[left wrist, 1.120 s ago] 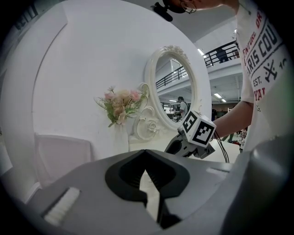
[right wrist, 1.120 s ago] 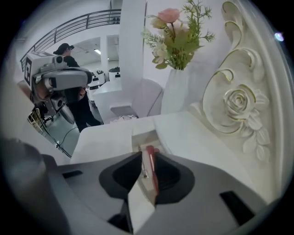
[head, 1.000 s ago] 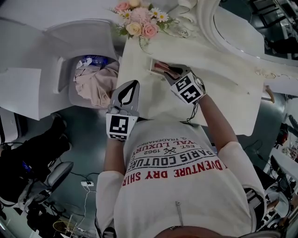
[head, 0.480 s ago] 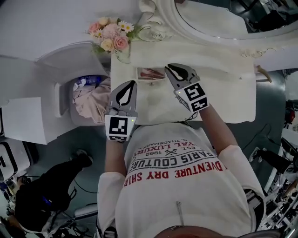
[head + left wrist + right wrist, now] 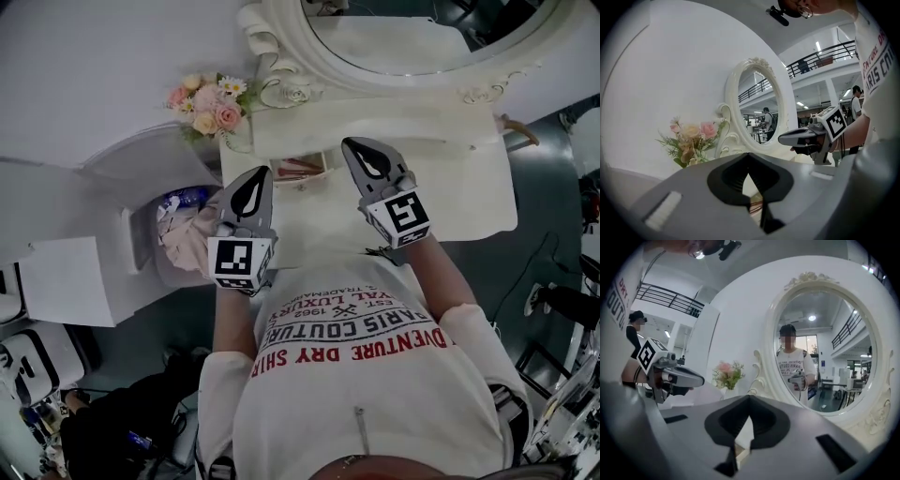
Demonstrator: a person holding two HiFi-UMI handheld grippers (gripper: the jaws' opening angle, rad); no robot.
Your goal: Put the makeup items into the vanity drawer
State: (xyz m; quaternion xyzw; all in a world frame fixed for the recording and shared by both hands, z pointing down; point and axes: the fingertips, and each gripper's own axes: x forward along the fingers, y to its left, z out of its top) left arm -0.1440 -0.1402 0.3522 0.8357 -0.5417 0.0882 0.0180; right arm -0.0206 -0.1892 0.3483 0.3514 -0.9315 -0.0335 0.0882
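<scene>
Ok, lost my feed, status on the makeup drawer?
Left gripper shut, empty. Right gripper just closed, empty, both above vanity top. Drawer open, items inside. Nothing blocking.

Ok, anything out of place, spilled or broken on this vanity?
Nothing stands out. The flowers sit upright at the far left corner of the vanity top, the mirror looks intact, and the small open compartment keeps its reddish items inside. Nothing lies spilled.

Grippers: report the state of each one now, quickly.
Left gripper: closed, holding nothing.
Right gripper: just closed, nothing between its jaws.
</scene>
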